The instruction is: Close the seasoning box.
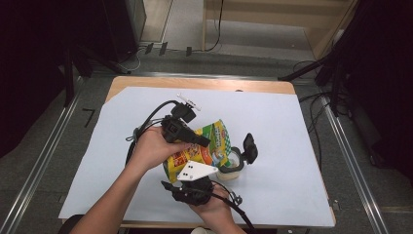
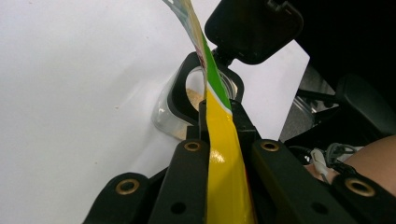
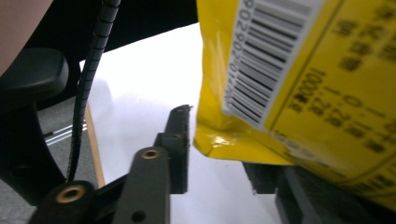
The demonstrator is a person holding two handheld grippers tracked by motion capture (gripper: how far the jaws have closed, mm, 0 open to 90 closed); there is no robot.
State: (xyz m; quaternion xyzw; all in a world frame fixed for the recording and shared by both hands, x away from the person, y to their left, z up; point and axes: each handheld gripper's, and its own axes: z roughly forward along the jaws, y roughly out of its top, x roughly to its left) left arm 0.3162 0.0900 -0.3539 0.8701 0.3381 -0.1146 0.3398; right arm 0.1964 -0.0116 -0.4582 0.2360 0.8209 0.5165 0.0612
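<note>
A yellow and green snack bag (image 1: 217, 138) is held tilted above the table, its open top over a clear jar (image 1: 234, 165) whose black flip lid (image 1: 250, 147) stands open. My left gripper (image 1: 200, 140) is shut on the bag's upper edge. In the left gripper view the bag (image 2: 223, 158) runs up between the jaws, with the jar (image 2: 183, 103) holding some pale grains and the lid (image 2: 254, 28) just beyond. My right gripper (image 1: 194, 181) is below the bag. In the right gripper view its jaws stand open around the bag's bottom corner (image 3: 233, 140), the right jaw partly hidden.
A white paper sheet (image 1: 146, 195) covers the wooden table (image 1: 204, 83). Black cables (image 1: 146, 124) trail from the left gripper across the sheet. Dark stands and metal floor rails (image 1: 44, 161) flank the table.
</note>
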